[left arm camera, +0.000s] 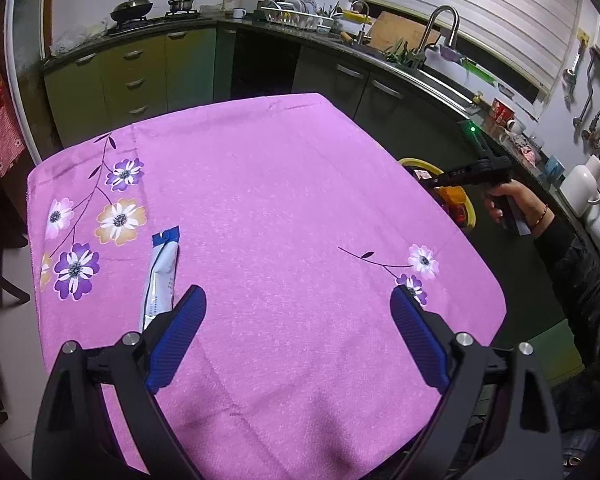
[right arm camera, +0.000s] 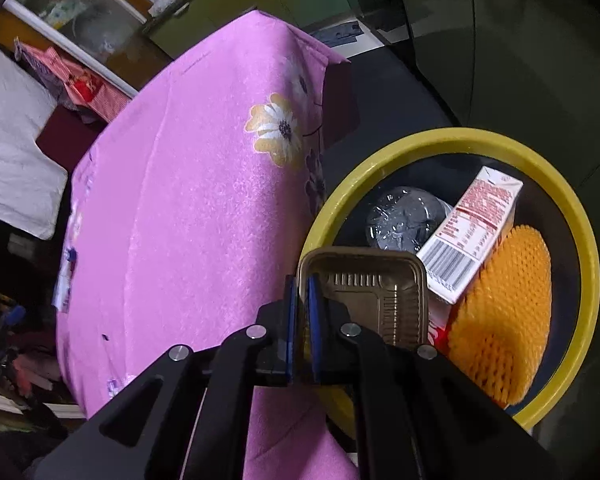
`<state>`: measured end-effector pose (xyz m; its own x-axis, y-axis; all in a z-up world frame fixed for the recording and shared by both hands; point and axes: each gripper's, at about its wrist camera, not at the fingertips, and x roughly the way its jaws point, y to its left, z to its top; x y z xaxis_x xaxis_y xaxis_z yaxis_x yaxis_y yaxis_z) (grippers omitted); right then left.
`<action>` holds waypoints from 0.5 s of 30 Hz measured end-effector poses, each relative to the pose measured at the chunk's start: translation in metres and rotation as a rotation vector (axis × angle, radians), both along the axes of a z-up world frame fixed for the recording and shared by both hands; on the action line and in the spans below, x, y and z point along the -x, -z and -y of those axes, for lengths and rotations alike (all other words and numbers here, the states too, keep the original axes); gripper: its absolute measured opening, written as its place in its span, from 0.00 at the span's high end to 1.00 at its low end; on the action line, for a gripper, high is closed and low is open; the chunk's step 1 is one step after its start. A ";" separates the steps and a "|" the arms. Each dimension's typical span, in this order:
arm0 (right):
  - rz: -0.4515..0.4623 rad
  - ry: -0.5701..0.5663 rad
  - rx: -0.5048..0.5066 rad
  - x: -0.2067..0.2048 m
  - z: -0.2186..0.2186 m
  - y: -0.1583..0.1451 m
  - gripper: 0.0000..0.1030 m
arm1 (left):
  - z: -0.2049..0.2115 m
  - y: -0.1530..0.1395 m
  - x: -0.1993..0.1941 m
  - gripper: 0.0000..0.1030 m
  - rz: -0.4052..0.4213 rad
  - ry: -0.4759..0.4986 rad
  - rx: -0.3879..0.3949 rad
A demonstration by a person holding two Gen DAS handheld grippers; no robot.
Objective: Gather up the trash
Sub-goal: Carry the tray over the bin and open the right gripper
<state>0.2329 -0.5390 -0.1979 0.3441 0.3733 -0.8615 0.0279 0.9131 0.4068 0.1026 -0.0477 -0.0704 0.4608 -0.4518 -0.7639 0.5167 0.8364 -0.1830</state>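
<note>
Left gripper point(left arm camera: 296, 300) stands wide open above the pink tablecloth point(left arm camera: 280, 200), holding nothing; a blue and white wrapper point(left arm camera: 160, 276) lies just beside its left finger. Right gripper point(right arm camera: 302, 280) is closed on the rim of a brown plastic tray point(right arm camera: 380, 292) over the yellow bin point(right arm camera: 580, 240), which holds a carton point(right arm camera: 472, 232) and orange foam net point(right arm camera: 504, 312).

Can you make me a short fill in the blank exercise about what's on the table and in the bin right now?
1. The right gripper is shut on the rim of a brown plastic ____.
2. The bin beside the table has a ____ rim.
3. The blue and white wrapper lies on a ____ tablecloth.
4. The left gripper has its jaws ____, with nothing between them.

Missing words: tray; yellow; pink; open
</note>
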 end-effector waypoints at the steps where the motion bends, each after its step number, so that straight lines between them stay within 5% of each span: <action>1: 0.000 -0.004 0.027 -0.002 -0.003 0.000 0.90 | 0.000 0.000 0.000 0.14 -0.001 -0.001 0.000; 7: 0.005 -0.007 0.170 -0.006 -0.017 0.004 0.89 | 0.002 0.003 0.001 0.14 -0.010 0.002 -0.002; 15: 0.026 0.039 0.186 0.010 -0.008 -0.008 0.75 | 0.001 0.005 -0.001 0.14 -0.010 -0.001 -0.006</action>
<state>0.2229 -0.5305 -0.1898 0.3778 0.1944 -0.9052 0.0561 0.9711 0.2319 0.1035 -0.0487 -0.0755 0.4539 -0.4467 -0.7710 0.5137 0.8382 -0.1831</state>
